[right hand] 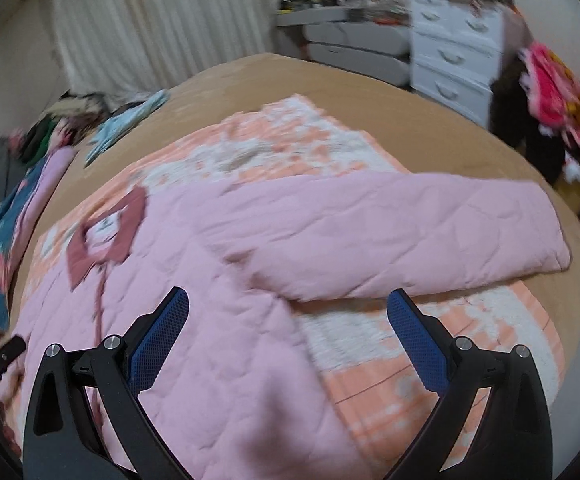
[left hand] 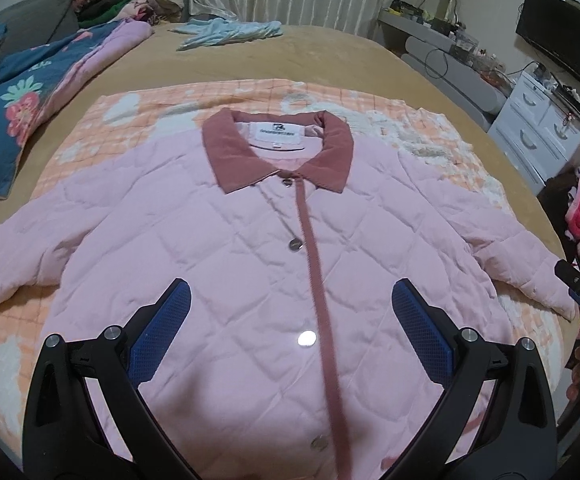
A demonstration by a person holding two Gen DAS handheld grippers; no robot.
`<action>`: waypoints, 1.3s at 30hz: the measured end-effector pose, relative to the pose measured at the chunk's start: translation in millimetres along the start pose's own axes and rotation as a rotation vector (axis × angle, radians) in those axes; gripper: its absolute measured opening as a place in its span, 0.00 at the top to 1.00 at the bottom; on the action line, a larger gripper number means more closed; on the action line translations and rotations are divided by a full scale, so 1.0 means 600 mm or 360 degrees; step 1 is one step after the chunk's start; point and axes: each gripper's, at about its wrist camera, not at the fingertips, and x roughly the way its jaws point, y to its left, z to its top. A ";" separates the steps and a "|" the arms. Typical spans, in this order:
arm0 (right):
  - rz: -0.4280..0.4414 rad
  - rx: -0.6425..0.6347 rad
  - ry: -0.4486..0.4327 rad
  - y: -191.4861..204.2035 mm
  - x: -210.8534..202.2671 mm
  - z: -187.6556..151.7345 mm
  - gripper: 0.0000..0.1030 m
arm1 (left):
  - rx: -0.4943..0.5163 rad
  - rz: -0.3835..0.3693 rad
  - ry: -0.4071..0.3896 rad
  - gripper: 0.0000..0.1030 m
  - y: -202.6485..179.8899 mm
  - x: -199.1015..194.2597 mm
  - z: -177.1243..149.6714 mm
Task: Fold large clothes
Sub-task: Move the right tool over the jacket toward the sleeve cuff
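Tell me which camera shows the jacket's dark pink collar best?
The left wrist view: the collar sits sharp and centred, label readable as a white patch. The right wrist view shows the same collar small, blurred and off to the left.

The right wrist view was motion-blurred, smearing the pink jacket's collar. The jacket's hem ran off the bottom edge behind the gripper frame; its label text was unreadable.

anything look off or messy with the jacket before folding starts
Nothing looks damaged. The pink quilted jacket lies flat, face up and buttoned on the orange checked blanket, collar neat. Its sleeve on the right gripper's side is spread out to the side, unfolded. Both the left gripper and the right gripper are open above it.
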 end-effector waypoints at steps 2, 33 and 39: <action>-0.0031 0.0104 0.0017 -0.037 0.017 0.007 0.04 | 0.0008 -0.0014 0.0009 0.08 -0.010 0.014 0.007; -0.0318 0.1107 -0.0023 -0.436 0.144 0.008 0.04 | 0.0058 0.0092 0.0118 0.08 -0.049 0.187 0.085; -0.0314 0.1138 -0.0127 -0.458 0.144 0.015 0.30 | 0.0035 0.0144 0.0099 0.08 -0.027 0.186 0.094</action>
